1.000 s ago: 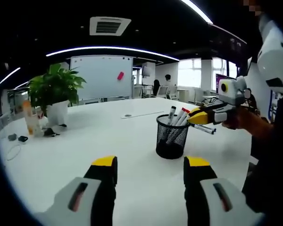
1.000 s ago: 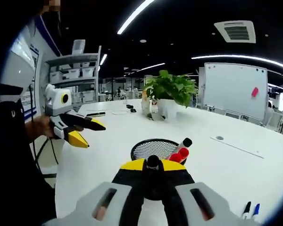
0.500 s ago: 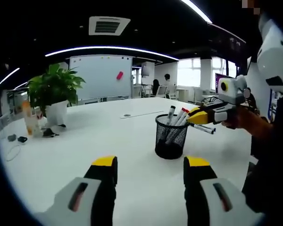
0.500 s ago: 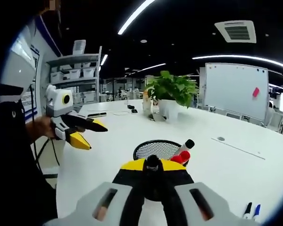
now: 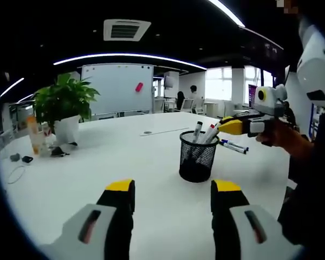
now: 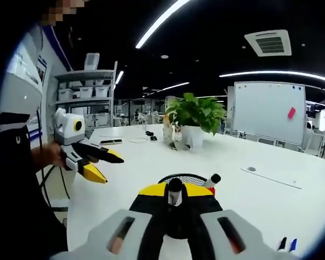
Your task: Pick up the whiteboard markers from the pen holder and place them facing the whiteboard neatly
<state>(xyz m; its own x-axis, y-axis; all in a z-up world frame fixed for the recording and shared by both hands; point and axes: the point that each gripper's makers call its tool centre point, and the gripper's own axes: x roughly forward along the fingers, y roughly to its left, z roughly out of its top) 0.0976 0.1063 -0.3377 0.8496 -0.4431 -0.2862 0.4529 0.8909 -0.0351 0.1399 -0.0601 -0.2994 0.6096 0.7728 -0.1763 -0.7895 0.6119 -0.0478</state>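
- Our right gripper (image 6: 175, 190) has its yellow-tipped jaws pressed together on a marker (image 6: 175, 194), whose dark cap stands up between the tips in the right gripper view.
- From the left gripper view we see that same right gripper (image 5: 223, 125) reaching in from the right, just above the rim of the pen holder (image 5: 197, 160), held by a hand (image 5: 284, 141).
- Our left gripper (image 5: 173, 190) holds its jaws wide apart with nothing between them, low over the white table (image 5: 97, 168), on the near side of the pen holder and apart from it.
- In the right gripper view we see the left gripper (image 6: 104, 164) off to the left, its two jaws spread, well apart from the holder.
- We see the black mesh pen holder standing upright on the table with several markers (image 5: 196, 132) leaning in it, caps up; one has a red cap (image 5: 212, 127).
- In the right gripper view the holder's rim (image 6: 163, 179) peeks out behind the closed jaws, with a black-capped marker (image 6: 212, 180) sticking out on the right.
- Two more markers (image 5: 233, 146) lie side by side on the table beyond the holder; in the right gripper view they appear at the lower right edge (image 6: 287, 245), one black-capped and one blue-capped.
- We see a whiteboard (image 5: 117, 88) at the far end of the table, with a small pink item (image 5: 138, 86) on it.
- A potted plant (image 5: 65, 105) stands on the table to the left, with small objects beside it that we cannot make out.
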